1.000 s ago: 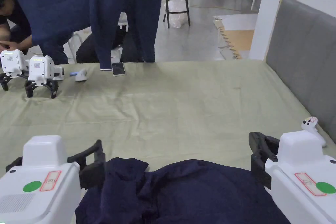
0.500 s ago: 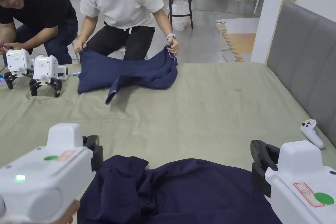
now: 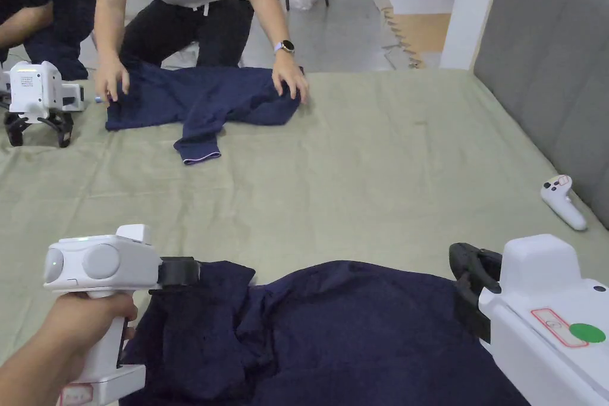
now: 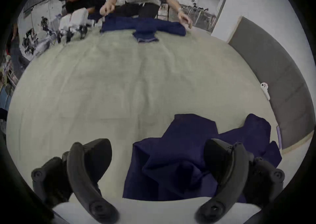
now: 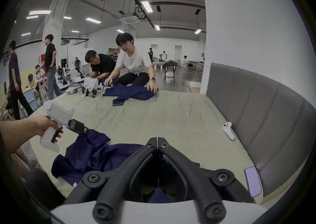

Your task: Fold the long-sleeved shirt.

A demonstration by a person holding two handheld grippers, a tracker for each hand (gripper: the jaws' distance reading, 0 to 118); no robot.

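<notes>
Shirt (image 3: pixel 333 336) crumpled on sheet (image 3: pixel 357 187) before me, nothing folded yet. My left gripper (image 4: pixel 157 159) spread wide, straddling its left edge. My right gripper (image 5: pixel 157 139) clenched, seemingly on nothing. Spreading flat and every fold remain.

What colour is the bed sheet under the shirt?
Pale green, best seen in the head view: the sheet under the navy shirt.

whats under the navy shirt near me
The shirt lies crumpled on the green sheet, which shows all around it. Its folds hide the lower layers, so whether anything else sits beneath cannot be told. The left claw straddles its edge, open.
</notes>
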